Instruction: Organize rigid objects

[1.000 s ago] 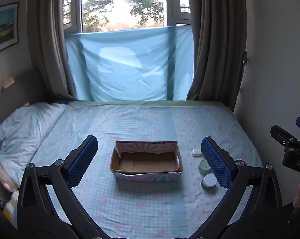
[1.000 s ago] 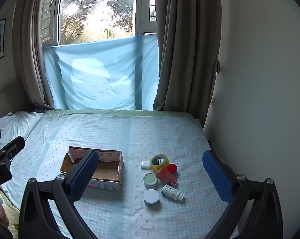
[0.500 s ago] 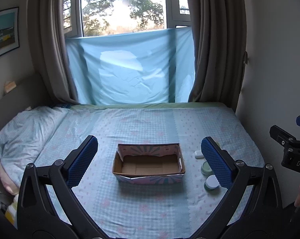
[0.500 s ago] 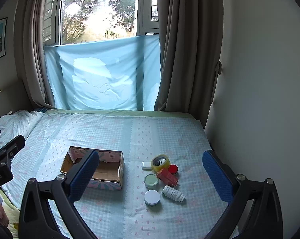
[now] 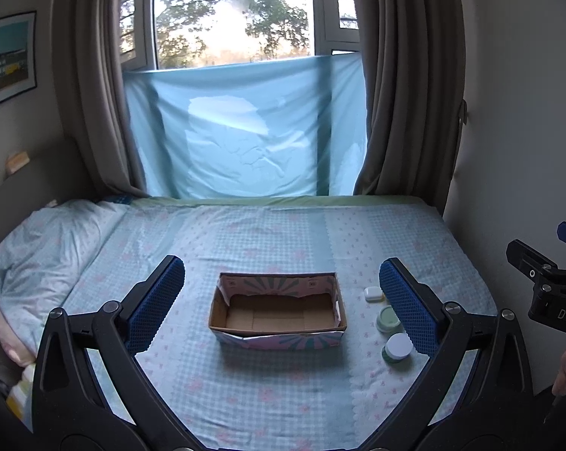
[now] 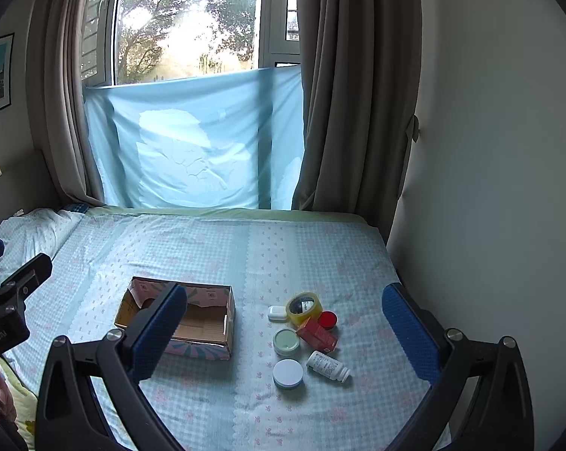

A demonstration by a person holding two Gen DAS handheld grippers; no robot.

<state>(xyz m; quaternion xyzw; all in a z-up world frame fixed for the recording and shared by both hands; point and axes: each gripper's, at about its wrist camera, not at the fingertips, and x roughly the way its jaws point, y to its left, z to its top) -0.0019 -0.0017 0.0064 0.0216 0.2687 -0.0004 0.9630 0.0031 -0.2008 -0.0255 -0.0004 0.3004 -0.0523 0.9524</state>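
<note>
Right wrist view: right gripper (image 6: 283, 323) fingers wide, empty, items between them; lower onto the white jar (image 6: 288, 373), then carry to the box (image 6: 177, 319). Left gripper (image 5: 281, 300) likewise wide.

This is a bedroom in a home. A bed (image 5: 283, 233) fills most of the floor, made up with a pale blue checked sheet printed with small pink flowers, and a rumpled pillow (image 5: 46, 248) in matching fabric lies at its left end. Behind the bed's far edge stands a tall window (image 5: 230, 15) with trees outside; brown curtains (image 6: 354, 86) hang at either side of it and a light blue cloth (image 5: 245, 127) is stretched across its lower part. On the wall to the left of the bed hangs a framed picture (image 5: 6, 60) of buildings. To the right of the bed is a plain pale wall (image 6: 489, 150).
</note>
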